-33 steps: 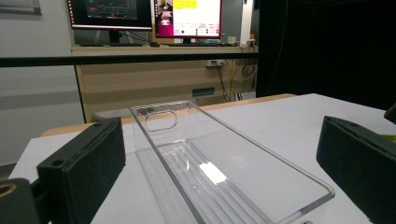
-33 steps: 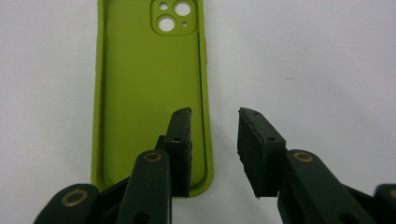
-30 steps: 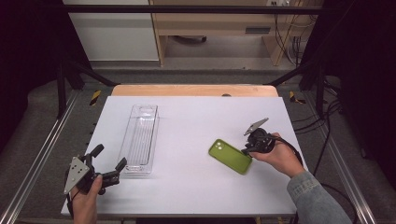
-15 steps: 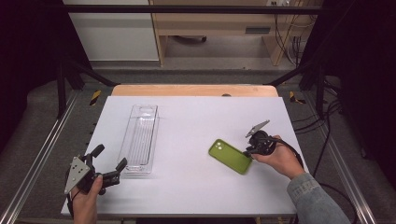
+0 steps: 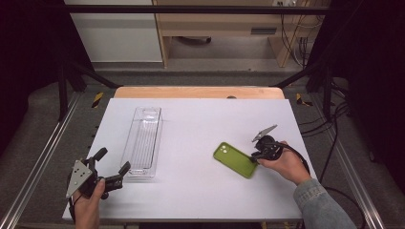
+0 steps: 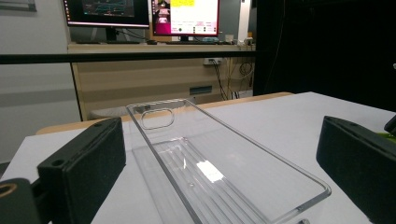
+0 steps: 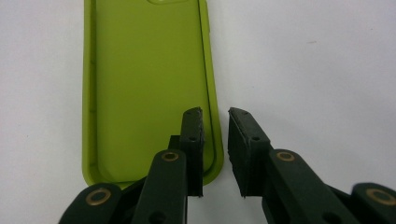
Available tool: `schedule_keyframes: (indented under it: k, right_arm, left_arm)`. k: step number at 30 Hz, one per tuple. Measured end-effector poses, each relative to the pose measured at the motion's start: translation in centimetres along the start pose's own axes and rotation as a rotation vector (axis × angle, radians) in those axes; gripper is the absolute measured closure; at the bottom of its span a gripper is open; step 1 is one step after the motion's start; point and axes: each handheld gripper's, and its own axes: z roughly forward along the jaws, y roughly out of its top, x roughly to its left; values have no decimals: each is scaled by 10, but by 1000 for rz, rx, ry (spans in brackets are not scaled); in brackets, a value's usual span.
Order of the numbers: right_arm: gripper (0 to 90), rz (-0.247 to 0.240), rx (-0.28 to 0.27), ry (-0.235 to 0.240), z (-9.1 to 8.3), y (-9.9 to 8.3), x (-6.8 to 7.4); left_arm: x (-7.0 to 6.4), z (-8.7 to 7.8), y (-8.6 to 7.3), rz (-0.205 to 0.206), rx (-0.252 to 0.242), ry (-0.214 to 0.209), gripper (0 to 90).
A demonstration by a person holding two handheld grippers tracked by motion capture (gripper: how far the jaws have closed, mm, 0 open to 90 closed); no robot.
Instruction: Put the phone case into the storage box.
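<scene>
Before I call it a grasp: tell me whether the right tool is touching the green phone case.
Cannot tell. In the right gripper view the right tool straddles the side wall of the green phone case, jaws narrowly parted, but no contact or gap shows plainly.

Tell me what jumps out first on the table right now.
The bright green phone case lies open side up at the table's right, with the right tongs narrowly parted astride its side wall near a corner. On the left a long clear plastic tray lies lengthwise, and the left tongs wait wide open at its near end.
</scene>
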Motion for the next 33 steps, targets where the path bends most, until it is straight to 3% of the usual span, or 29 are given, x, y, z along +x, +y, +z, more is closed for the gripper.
schedule_keyframes:
  k: [10, 33]
  right_arm:
    - [781, 27, -7, 12, 1, -1, -4]
    - [849, -13, -5, 23, 4, 1, -4]
  left_arm:
    - [0, 0, 0, -2, 2, 0, 9]
    - [-1, 1, -1, 0, 7, -6, 9]
